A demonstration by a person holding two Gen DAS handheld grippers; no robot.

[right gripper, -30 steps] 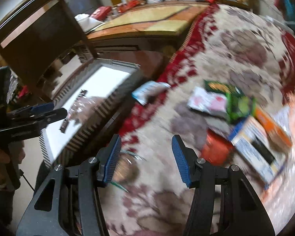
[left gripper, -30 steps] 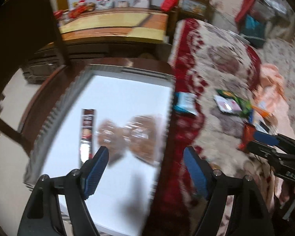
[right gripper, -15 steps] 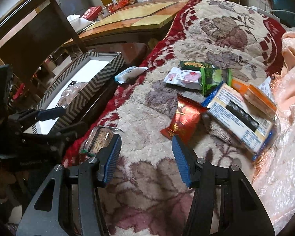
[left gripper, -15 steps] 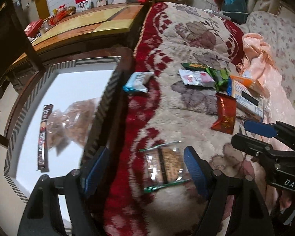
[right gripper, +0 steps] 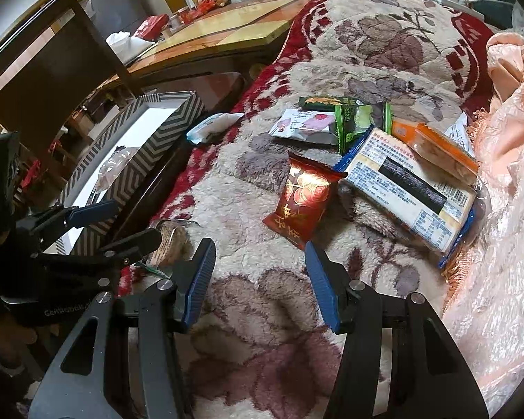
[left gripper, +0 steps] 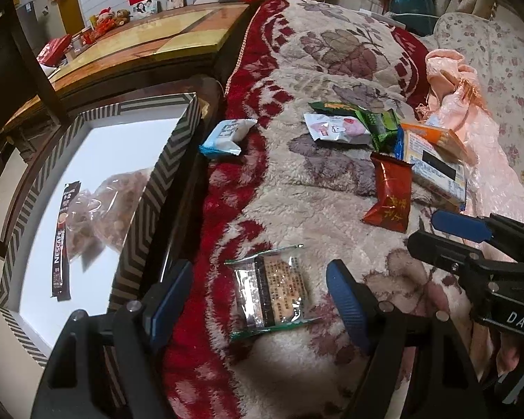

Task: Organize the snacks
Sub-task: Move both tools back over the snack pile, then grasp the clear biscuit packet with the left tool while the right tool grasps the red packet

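My left gripper is open, its fingers on either side of a clear-wrapped biscuit packet lying on the fleece blanket. My right gripper is open and empty just short of a red snack packet. Beyond lie a white-pink packet, green packets, a large cracker pack, an orange pack and a light blue packet. The zigzag-edged box at left holds a Nescafe stick and a clear bag of brown snacks.
A pink cloth lies at the right of the blanket. A wooden table with small items stands behind the box. A dark chair stands at the left.
My left gripper has swung right from over the box to the blanket and now straddles the biscuit packet. My right gripper has moved toward the red packet.
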